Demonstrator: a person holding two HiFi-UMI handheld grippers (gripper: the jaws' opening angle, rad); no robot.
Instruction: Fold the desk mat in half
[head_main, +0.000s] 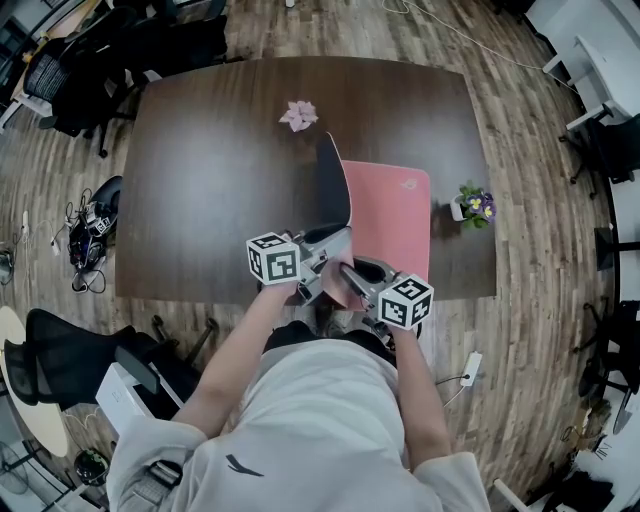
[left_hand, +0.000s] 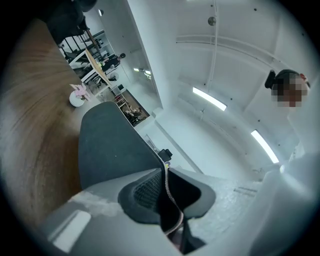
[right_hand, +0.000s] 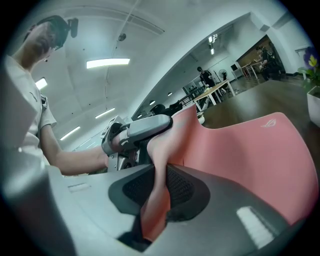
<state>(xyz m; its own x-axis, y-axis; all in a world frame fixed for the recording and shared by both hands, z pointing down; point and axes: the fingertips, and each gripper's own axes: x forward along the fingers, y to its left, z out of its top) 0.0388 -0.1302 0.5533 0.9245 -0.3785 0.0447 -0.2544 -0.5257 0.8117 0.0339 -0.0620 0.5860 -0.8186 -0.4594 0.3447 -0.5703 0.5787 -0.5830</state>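
Note:
The desk mat (head_main: 390, 215) is pink on top with a dark underside and lies on the right half of the dark wooden table (head_main: 210, 180). Its left part stands curled up, so the dark underside (head_main: 333, 185) shows. Both grippers hold the mat's near edge at the table's front. My left gripper (head_main: 322, 262) is shut on the mat, and the thin edge (left_hand: 169, 200) runs between its pads. My right gripper (head_main: 352, 282) is shut on a pink fold of the mat (right_hand: 156, 192). In the right gripper view the left gripper (right_hand: 142, 129) is close by, clamping the same edge.
A small pink flower piece (head_main: 298, 115) lies at the table's far middle. A potted plant with purple flowers (head_main: 474, 207) stands just right of the mat. Black office chairs (head_main: 70, 70) stand off the table's left, with cables on the floor (head_main: 85, 235).

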